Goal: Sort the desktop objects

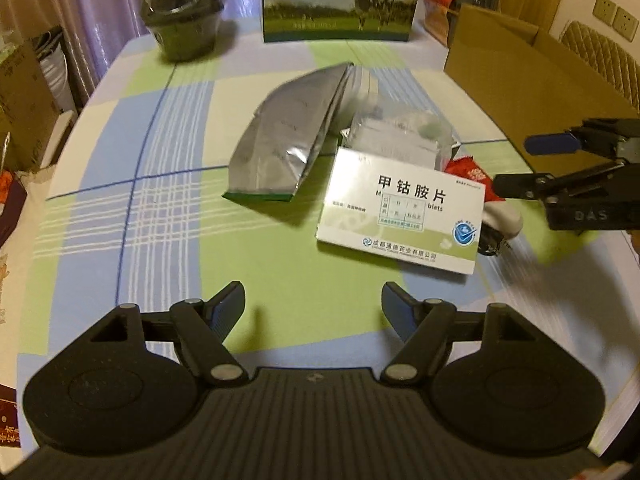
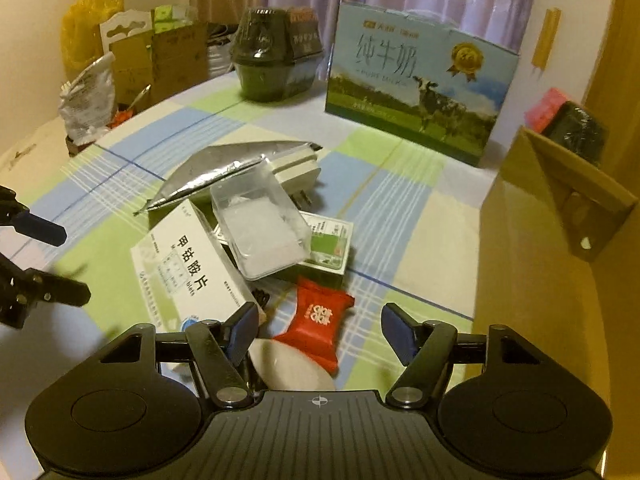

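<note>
Here both hand-held grippers gape empty: the right hand-held gripper (image 2: 316, 330) above a red packet (image 2: 317, 322), the left hand-held gripper (image 1: 313, 308) short of the pill box (image 1: 402, 210).

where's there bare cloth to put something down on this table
Bare cloth lies left of the foil pouch, toward the dark tub, and between the pile and the cardboard box. It is crowded around the medicine box, clear container and red candy.
</note>
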`<move>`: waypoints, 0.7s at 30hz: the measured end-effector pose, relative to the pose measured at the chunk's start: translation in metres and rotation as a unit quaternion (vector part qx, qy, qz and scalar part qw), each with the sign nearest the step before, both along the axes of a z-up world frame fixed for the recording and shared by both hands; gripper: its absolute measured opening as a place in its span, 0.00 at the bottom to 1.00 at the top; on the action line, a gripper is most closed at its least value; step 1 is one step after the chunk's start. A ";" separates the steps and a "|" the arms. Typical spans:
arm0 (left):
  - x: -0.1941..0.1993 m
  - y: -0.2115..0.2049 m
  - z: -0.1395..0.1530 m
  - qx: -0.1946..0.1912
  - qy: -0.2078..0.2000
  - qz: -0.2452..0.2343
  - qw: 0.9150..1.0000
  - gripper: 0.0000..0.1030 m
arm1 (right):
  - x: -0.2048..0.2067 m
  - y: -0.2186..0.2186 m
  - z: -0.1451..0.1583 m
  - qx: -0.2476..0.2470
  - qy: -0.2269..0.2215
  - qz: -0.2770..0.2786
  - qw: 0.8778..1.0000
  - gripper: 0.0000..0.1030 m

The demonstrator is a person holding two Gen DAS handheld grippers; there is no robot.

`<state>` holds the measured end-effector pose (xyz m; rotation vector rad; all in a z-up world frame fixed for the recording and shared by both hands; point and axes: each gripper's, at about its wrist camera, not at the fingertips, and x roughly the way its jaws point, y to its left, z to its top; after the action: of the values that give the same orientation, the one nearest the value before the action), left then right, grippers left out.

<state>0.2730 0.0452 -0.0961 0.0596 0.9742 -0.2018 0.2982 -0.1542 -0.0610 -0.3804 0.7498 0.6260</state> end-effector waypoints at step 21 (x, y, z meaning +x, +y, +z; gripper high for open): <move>0.010 -0.002 0.004 -0.066 0.016 0.018 0.997 0.76 | -0.056 0.032 -0.026 -0.033 0.045 0.151 0.987 0.65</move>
<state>0.2827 0.0428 -0.0926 -0.0836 0.9913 -0.2337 0.2424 -0.1218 -0.0870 -0.5358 0.8084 0.9106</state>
